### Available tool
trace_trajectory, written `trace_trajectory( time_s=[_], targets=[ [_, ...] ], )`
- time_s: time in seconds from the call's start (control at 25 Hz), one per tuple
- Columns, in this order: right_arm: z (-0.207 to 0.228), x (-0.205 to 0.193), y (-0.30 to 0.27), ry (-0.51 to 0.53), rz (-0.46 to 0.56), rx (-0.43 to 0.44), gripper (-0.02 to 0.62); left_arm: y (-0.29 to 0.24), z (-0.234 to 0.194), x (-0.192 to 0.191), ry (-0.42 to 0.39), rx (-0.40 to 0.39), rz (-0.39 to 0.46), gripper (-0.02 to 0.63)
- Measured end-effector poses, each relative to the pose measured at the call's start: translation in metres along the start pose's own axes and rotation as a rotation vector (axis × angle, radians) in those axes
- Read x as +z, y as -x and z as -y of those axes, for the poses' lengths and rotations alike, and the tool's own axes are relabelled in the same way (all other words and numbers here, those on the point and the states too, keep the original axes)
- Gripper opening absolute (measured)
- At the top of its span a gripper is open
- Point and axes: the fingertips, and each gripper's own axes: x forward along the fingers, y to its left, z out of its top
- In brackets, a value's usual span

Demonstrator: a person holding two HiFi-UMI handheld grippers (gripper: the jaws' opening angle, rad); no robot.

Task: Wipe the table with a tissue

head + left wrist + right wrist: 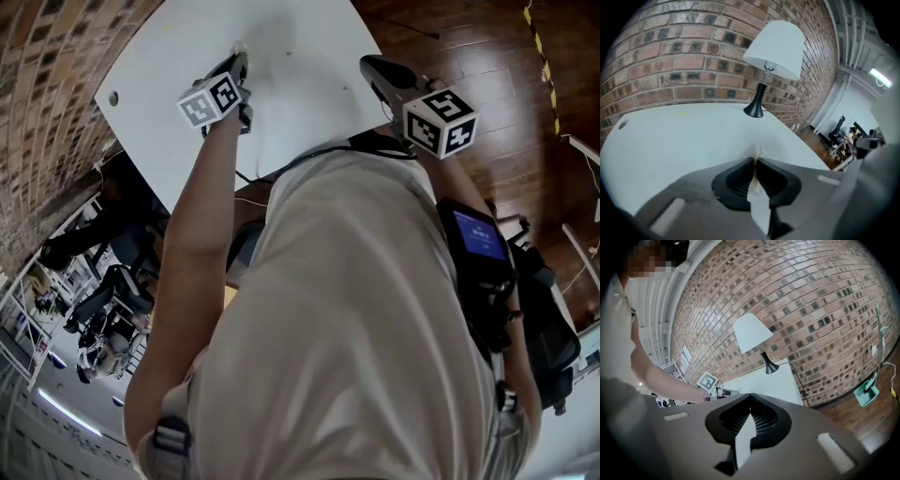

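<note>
Left claw (754,161) pinched shut on a white tissue (758,153), tissue poked past its tips low over the white bench (300,94), right claw (750,398) closed on nothing by the bench's right edge.

Left gripper view: tissue (758,151) is mostly buried between the left gripper (755,159) jaws, which are closed on it. Only a crumpled tip pokes out at 12 o'clock. Office furniture (848,136) at 3 o'clock is too small to ID. Head view: table (300,56) cropped by the frame at 12 o'clock, near edge hidden under the person's torso (356,309) at 6 o'clock. Tissue there too small to resolve.
</note>
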Motion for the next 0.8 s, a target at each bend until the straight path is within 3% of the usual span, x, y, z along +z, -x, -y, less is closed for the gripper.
trace_trajectory(
  time_s=[0.36, 0.56, 0.68, 0.8],
  targets=[
    [0.014, -0.003, 0.017, -0.036, 0.024, -0.047, 0.008, -0.046, 0.051, -0.016, -0.280, -0.067, -0.161, 0.035],
    [0.019, -0.003, 0.027, -0.038, 0.023, -0.072, 0.008, -0.058, 0.060, -0.028, -0.277, -0.083, -0.144, 0.034],
    [0.017, -0.001, 0.012, -0.035, 0.029, -0.070, 0.008, -0.050, 0.047, -0.018, -0.313, -0.037, -0.173, 0.034],
    [0.018, -0.002, 0.010, -0.029, 0.022, -0.068, 0.008, -0.051, 0.056, -0.019, -0.306, -0.041, -0.171, 0.034]
  ],
)
